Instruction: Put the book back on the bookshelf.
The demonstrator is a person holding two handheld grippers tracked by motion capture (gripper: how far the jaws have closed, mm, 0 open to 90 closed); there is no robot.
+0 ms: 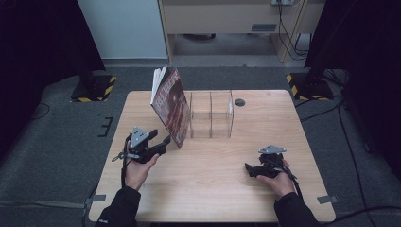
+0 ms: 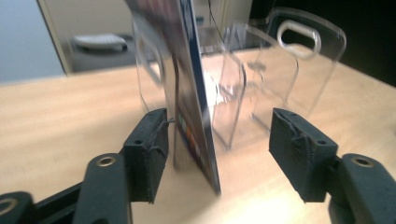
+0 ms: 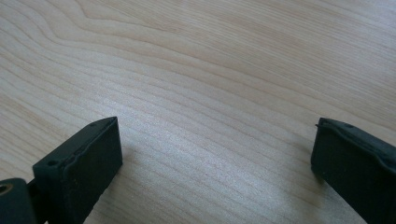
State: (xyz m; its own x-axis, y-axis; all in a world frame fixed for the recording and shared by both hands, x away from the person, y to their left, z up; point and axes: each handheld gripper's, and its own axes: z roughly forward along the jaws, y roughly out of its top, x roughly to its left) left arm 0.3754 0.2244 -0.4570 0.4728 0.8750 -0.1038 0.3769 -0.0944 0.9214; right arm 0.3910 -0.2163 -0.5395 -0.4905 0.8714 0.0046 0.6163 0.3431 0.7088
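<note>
A book with a dark red cover [image 1: 170, 106] stands on its lower edge on the wooden table [image 1: 213, 189], tilted and leaning against a clear acrylic divider rack [image 1: 211, 115]. My left gripper [image 1: 161, 138] is at the book's near bottom corner. In the left gripper view the book [image 2: 194, 116] stands between the open jaws of the left gripper [image 2: 224, 154]: the left pad [image 2: 149, 154] is close beside it and the right pad [image 2: 299, 154] is well apart from it. The rack [image 2: 280, 70] rises behind. My right gripper [image 1: 248, 169] rests low on the table at the right, and the right gripper [image 3: 215, 163] is open over bare wood.
A round cable hole [image 1: 239, 102] sits in the table behind the rack. Two stand bases with yellow-black tape [image 1: 94, 87] [image 1: 307, 85] are on the floor past the far corners. A cabinet and cables stand at the back.
</note>
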